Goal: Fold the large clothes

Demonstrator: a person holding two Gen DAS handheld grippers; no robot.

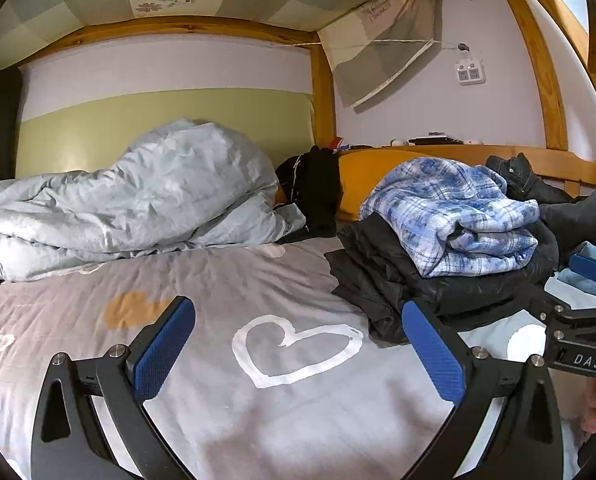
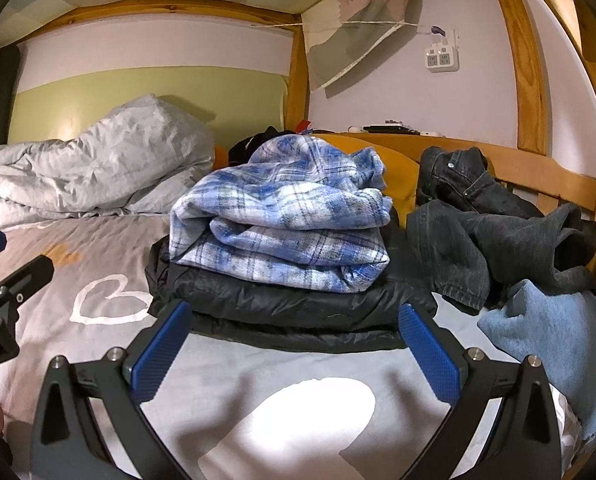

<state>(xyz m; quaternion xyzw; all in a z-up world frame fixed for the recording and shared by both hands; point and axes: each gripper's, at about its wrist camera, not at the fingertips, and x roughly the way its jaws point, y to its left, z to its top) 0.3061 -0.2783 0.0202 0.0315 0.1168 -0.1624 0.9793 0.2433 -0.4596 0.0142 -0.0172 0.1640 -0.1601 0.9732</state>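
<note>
Bunk bed sheet with hearts; folded stack, plaid shirt on black jacket, is the landmark. Unfolded jeans and blue sweatshirt lie right of it. Left gripper and right gripper both spread, empty (nothing pinched). Likely next: pick jeans by waistband, spread flat left of stack.

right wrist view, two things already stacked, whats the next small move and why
Probably swing the right tool, open and empty, rightward to the dark jeans. They lie crumpled by the rail, while the plaid shirt already sits folded on the black jacket.
</note>
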